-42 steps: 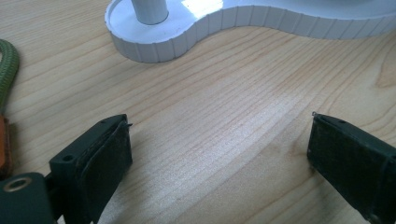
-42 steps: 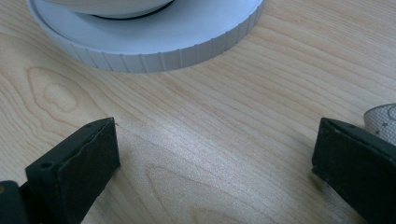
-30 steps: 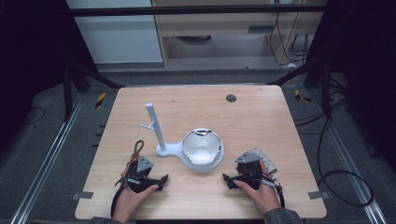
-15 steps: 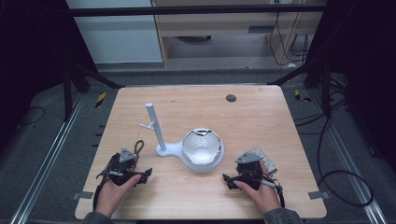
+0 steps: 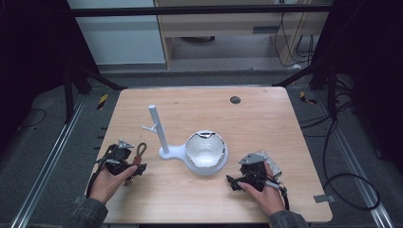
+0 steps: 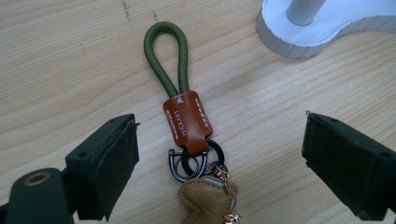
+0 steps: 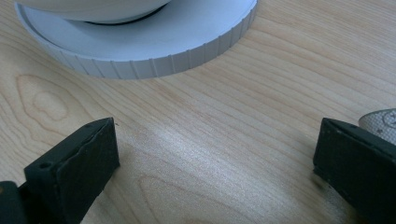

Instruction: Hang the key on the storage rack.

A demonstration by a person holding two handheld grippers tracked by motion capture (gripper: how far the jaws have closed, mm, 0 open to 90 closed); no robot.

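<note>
A keychain (image 6: pixel 187 121) lies flat on the wooden table (image 5: pixel 266 118): a green cord loop, a brown leather tab, dark rings and a tan leather charm. My left gripper (image 6: pixel 222 135) is open, one jaw on each side of the keychain, neither pad touching it; its jaws have closed in slightly. From above, the left gripper (image 5: pixel 135 164) sits at the table's front left beside the keychain (image 5: pixel 141 150). My right gripper (image 5: pixel 235 183) rests open at the front right, nothing between its jaws (image 7: pixel 215 163). A white stand (image 5: pixel 157 126) with a post, a side peg and a bowl (image 5: pixel 205 149) stands between them.
The stand's round ribbed base (image 7: pixel 154 60) lies just beyond the right gripper's jaws. A pale woven item (image 7: pixel 383 119) shows at the right jaw and under the right hand (image 5: pixel 271 161). A dark round hole (image 5: pixel 235 99) marks the far side of the table.
The left hand with its gripper has moved left and away from the table's front edge, now beside the keychain. The right hand has stayed put.
</note>
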